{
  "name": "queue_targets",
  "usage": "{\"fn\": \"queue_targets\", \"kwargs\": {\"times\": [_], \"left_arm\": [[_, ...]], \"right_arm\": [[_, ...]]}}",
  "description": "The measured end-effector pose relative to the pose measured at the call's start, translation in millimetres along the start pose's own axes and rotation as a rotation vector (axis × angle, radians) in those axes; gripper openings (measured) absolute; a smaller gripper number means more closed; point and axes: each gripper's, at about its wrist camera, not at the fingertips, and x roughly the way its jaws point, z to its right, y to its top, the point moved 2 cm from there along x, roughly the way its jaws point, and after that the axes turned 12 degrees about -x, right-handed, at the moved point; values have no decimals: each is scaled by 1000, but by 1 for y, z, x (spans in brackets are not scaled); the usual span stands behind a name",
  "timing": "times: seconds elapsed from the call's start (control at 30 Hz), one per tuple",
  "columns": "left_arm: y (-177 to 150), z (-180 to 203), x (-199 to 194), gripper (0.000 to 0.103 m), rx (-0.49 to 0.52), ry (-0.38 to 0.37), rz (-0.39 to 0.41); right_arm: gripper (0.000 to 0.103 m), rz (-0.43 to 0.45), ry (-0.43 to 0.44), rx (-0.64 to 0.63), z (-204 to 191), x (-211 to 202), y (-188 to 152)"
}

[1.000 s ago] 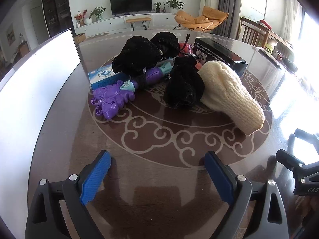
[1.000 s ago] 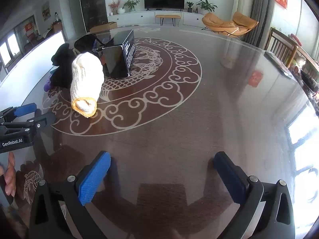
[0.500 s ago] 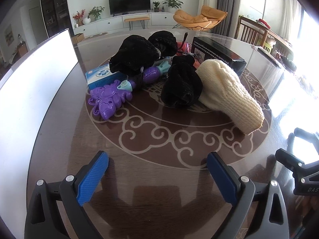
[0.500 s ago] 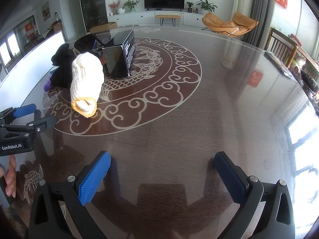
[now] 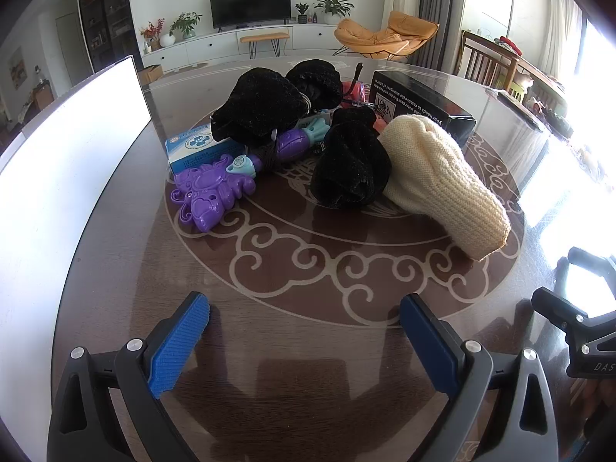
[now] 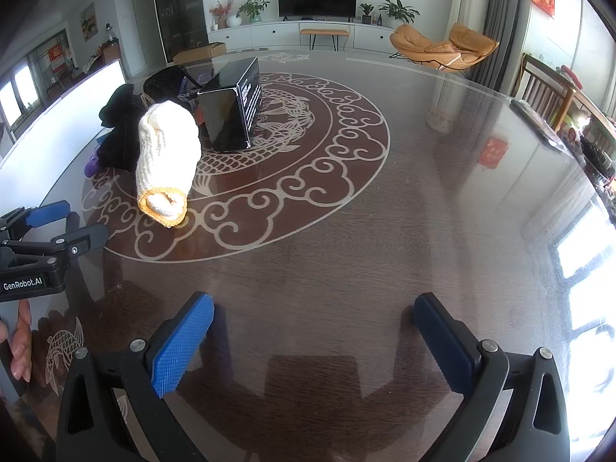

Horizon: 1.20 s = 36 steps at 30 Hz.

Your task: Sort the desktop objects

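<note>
While both grippers hang above bare wood near the table's (image 6: 423, 200) edge, the left gripper (image 5: 304, 319) and right gripper (image 6: 313, 319) have their jaws spread wide with nothing between them. The clutter lies well ahead: a cream knit glove (image 5: 442, 184) touching a black glove (image 5: 350, 169), a purple toy (image 5: 211, 192), a blue box (image 5: 192, 146) and a black box (image 5: 419, 100).
</note>
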Motion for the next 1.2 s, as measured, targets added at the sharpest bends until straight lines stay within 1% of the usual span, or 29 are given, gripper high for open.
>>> {"fn": "queue_targets", "kwargs": {"times": [0.67, 0.9, 1.13, 1.17, 1.2], "left_arm": [[0, 0, -3, 101, -11, -1, 4], [1, -1, -3, 101, -27, -14, 8], [-1, -2, -4, 101, -24, -8, 2], [-2, -5, -6, 101, -31, -14, -1], [-2, -10, -8, 101, -42, -36, -2]], "right_arm": [[103, 0, 1, 0, 0, 0, 0], [103, 0, 1, 0, 0, 0, 0], [103, 0, 1, 0, 0, 0, 0], [103, 0, 1, 0, 0, 0, 0], [103, 0, 1, 0, 0, 0, 0]]}}
